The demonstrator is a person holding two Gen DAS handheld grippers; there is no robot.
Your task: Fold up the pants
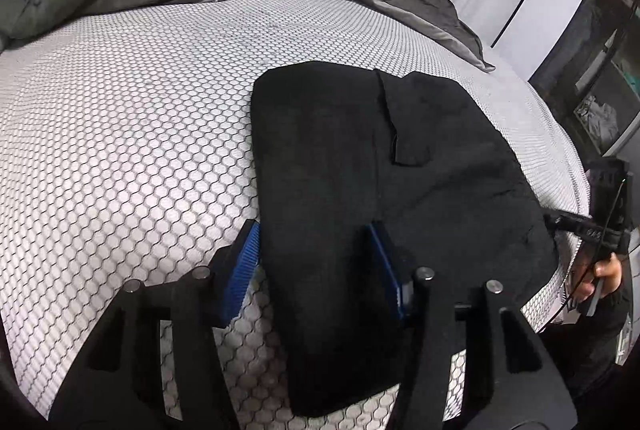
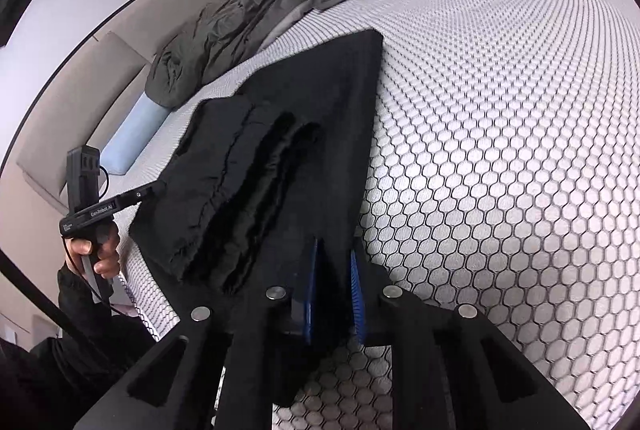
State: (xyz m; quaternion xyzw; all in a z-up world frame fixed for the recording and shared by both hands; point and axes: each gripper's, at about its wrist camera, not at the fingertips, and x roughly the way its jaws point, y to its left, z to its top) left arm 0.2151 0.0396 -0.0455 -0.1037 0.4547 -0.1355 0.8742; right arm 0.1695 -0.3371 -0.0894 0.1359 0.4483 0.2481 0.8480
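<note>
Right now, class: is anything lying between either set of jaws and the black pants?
Nothing visible. The left gripper straddles the pants on the mattress; the right gripper has cloth between its jaws.

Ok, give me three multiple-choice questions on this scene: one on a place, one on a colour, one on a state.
1. Where do the pants lie? A on a chair; B on the mattress; C on the floor.
2. What colour are the gripper pads? A red; B blue; C yellow.
3. The right gripper is: A wide open over bare mattress; B out of view; C closed on the pants.
Answers: B, honeycomb mattress shows all around the pants; B, both views show blue pads; C, black cloth fills its narrow gap.
</note>
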